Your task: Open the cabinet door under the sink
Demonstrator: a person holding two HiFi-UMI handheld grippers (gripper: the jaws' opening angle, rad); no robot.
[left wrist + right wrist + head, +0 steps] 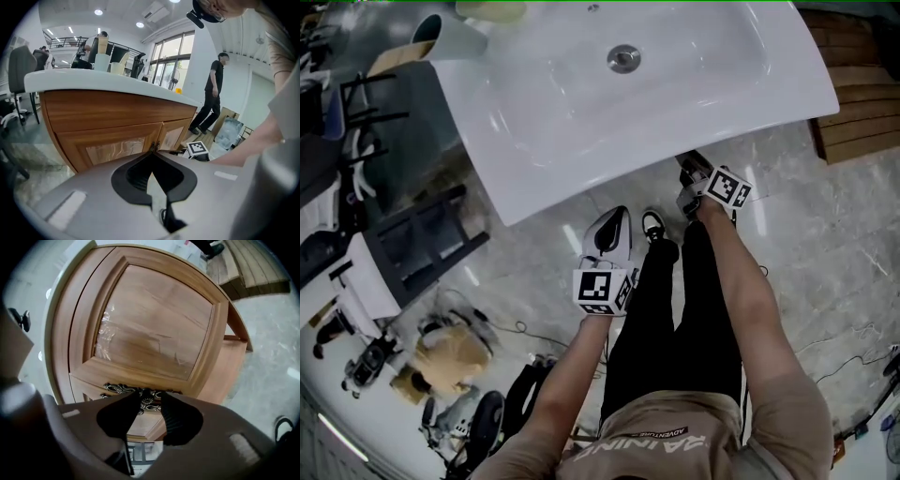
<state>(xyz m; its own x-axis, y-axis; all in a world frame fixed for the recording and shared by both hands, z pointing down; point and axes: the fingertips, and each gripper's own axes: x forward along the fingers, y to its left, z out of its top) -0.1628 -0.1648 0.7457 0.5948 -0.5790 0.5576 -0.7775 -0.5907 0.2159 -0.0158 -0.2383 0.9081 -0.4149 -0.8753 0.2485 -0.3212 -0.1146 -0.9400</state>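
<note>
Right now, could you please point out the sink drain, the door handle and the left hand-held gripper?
sink drain point(623, 58): head view, its metal centre.
door handle point(145, 394): right gripper view, its dark knob.
left hand-held gripper point(153, 151): left gripper view, between its fingertips.

- My shirt point(675, 442) is showing big pale letters across the front, upside down to my head camera. I'm reading "RAINING", and the start of the word may be getting cut off.
- A smaller line right by it is looking like "ADVENTURE", but I'm not totally sure.
</note>
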